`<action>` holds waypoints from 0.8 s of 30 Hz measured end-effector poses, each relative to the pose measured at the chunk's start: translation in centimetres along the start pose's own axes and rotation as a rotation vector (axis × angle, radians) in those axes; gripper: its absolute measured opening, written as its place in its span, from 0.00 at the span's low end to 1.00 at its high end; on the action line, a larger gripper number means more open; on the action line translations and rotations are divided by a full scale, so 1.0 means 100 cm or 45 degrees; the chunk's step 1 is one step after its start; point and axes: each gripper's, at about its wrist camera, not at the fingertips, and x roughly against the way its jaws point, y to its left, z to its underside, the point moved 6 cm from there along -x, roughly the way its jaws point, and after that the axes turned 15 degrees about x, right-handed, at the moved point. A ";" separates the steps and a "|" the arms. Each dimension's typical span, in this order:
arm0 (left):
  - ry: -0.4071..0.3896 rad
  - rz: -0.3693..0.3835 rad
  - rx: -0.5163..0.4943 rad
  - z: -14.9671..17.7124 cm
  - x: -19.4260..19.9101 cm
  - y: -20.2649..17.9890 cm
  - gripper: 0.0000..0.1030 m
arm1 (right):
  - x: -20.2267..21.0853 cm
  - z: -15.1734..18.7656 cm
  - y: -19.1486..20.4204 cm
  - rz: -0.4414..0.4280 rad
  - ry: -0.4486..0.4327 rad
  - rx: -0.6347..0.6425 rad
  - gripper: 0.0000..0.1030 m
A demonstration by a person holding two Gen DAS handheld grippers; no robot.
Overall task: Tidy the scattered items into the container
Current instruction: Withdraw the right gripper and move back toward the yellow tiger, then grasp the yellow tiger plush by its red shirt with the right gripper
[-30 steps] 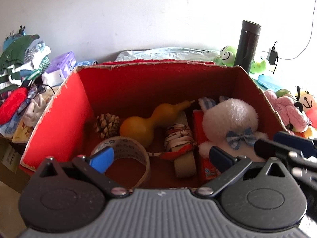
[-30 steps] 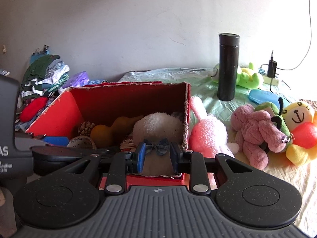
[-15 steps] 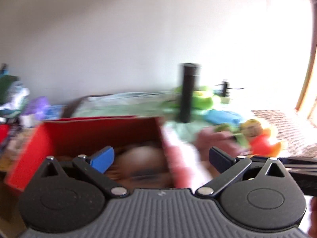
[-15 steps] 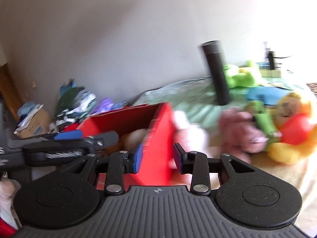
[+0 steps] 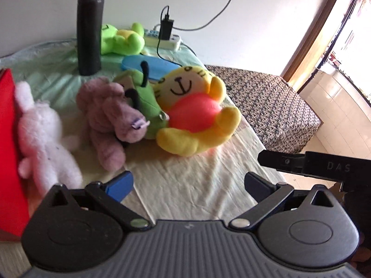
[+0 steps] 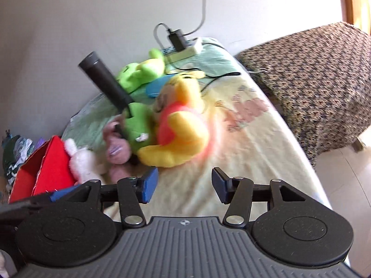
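The left gripper (image 5: 189, 183) is open wide over bare bedsheet, with nothing between its fingers. The right gripper (image 6: 184, 185) has its jaws opening, also with nothing between them. Just beyond both lie a yellow plush hugging a red ball (image 5: 197, 111) (image 6: 183, 134), a green plush (image 5: 143, 102) (image 6: 136, 125), a mauve plush (image 5: 109, 115) (image 6: 116, 148) and a pale pink bunny (image 5: 44, 134) (image 6: 81, 162). The bunny leans against the red box (image 5: 7, 139) (image 6: 46, 166) at the left edge. The box's inside is hidden.
A tall black flask (image 5: 89, 32) stands behind the toys, beside a green frog plush (image 5: 120, 38) and a blue case (image 5: 150, 66). A power strip (image 5: 169, 41) with a charger sits by the wall. A patterned bench (image 6: 313, 81) adjoins the bed's right edge.
Both grippers have swung right, away from the red box and toward the plush toys on the sheet. The right gripper's jaws have spread apart; the left stays open.
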 end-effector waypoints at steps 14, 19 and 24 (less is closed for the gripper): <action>0.080 -0.029 0.114 -0.024 -0.063 0.005 0.98 | -0.055 -0.039 -0.009 -0.140 0.038 -0.024 0.65; 0.027 -0.063 0.069 -0.038 -0.081 0.000 0.90 | -0.091 -0.055 -0.007 -0.133 0.067 0.020 0.63; 0.088 -0.046 0.070 -0.038 -0.099 -0.003 0.65 | -0.108 -0.049 -0.027 -0.159 0.148 -0.071 0.40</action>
